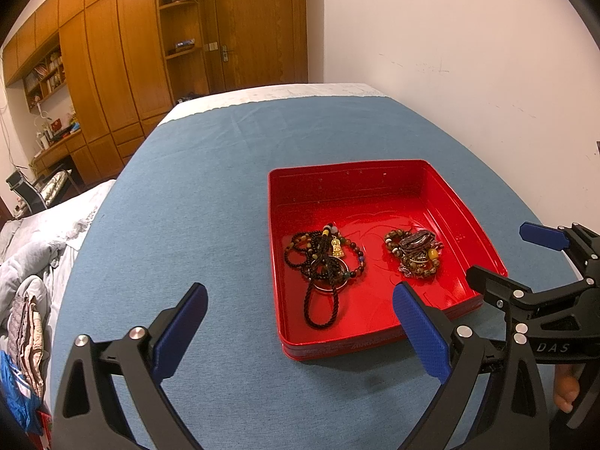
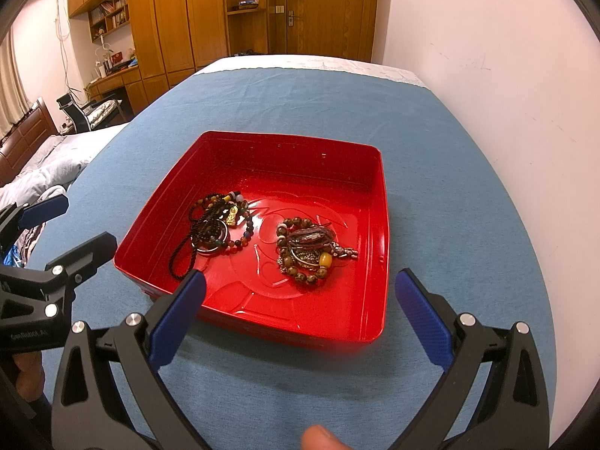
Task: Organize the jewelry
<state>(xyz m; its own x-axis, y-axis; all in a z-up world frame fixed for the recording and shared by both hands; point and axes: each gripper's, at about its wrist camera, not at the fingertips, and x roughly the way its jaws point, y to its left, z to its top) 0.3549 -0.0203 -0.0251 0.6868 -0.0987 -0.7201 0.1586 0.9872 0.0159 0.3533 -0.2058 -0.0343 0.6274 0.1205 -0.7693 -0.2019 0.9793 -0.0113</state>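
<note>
Item one: a pile of dark beaded jewelry (image 2: pixel 215 225), black cord and dark beads with a small gold figurine pendant on top, which we log inside the red tray (image 2: pixel 285 142), at roughly 9 o'clock of the tray floor.

Item two: a pile of brown beaded jewelry (image 2: pixel 305 249), mottled brown beads with one amber bead and a reddish wrapped piece, lying in the same tray at about 3 o'clock of the first pile, the two heaps apart with bare red floor between them.

Item three: the tray itself, shallow and square with raised walls, resting on a blue cloth (image 2: pixel 431 142) that covers a table.

Item four: our right gripper (image 2: pixel 300 315), fingers spread wide and holding nothing, hovering at the tray's 6 o'clock edge.

Item five: our left gripper (image 1: pixel 300 333), fingers likewise wide apart and empty, near the tray's corner at about 7 o'clock.

Surroundings: wooden wardrobes (image 1: pixel 112 63) and a wooden door (image 1: pixel 258 26) at 12 o'clock; a white wall (image 1: pixel 450 56) toward 2 o'clock.
</note>
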